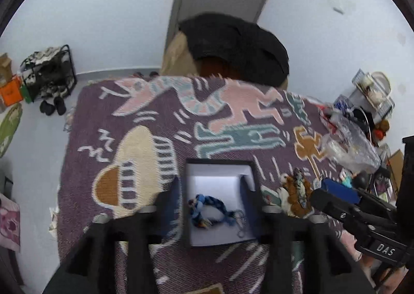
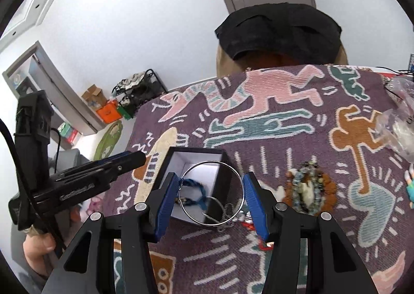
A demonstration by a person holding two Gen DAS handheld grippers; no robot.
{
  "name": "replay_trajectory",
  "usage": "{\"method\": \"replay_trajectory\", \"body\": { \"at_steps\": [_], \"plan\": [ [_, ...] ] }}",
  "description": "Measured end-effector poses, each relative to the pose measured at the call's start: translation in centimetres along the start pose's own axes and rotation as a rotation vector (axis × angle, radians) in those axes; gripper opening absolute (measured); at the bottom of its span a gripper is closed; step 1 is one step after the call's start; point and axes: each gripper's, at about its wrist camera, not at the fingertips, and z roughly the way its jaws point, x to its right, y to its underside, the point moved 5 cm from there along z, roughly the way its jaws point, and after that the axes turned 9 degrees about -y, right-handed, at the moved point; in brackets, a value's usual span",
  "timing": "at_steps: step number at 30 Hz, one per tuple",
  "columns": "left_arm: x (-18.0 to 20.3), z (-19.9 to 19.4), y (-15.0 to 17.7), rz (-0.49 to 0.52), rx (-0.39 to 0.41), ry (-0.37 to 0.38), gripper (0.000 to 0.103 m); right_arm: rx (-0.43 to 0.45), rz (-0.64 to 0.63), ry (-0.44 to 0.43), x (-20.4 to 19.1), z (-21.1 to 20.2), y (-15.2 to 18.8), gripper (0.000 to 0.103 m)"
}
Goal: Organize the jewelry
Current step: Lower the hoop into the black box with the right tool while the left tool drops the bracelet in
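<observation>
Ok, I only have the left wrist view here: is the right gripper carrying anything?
Observer: Yes. The right gripper is shut on a silver hoop, pinched across its width.
Operator: Where is the hoop relative to the box?
Observer: In the right wrist view it overlaps the opening of the box and sticks out past its right edge. I can't judge how high above the box it is.

i see bare patterned surface (image 1: pixel 145 117) left of and beyond the open box (image 1: pixel 220 164). on its right a bead heap (image 2: pixel 309 190) crowds it, and the right gripper (image 2: pixel 211 196) carries a hoop (image 2: pixel 213 193) over its rim.
</observation>
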Motion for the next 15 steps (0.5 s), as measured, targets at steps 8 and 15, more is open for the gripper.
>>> {"method": "replay_trajectory", "body": {
  "at_steps": [8, 15],
  "plan": [
    [-5.1, -2.0, 0.3, -0.068, 0.032, -0.044, 0.067, -0.046, -0.029, -0.036, -3.0, 3.5, -0.1, 0.053],
    [-7.9, -3.0, 1.4, -0.1, 0.027, -0.062, 0.067, -0.092, -0.049, -0.061, -5.2, 6.6, 0.0, 0.057]
  ]
}}
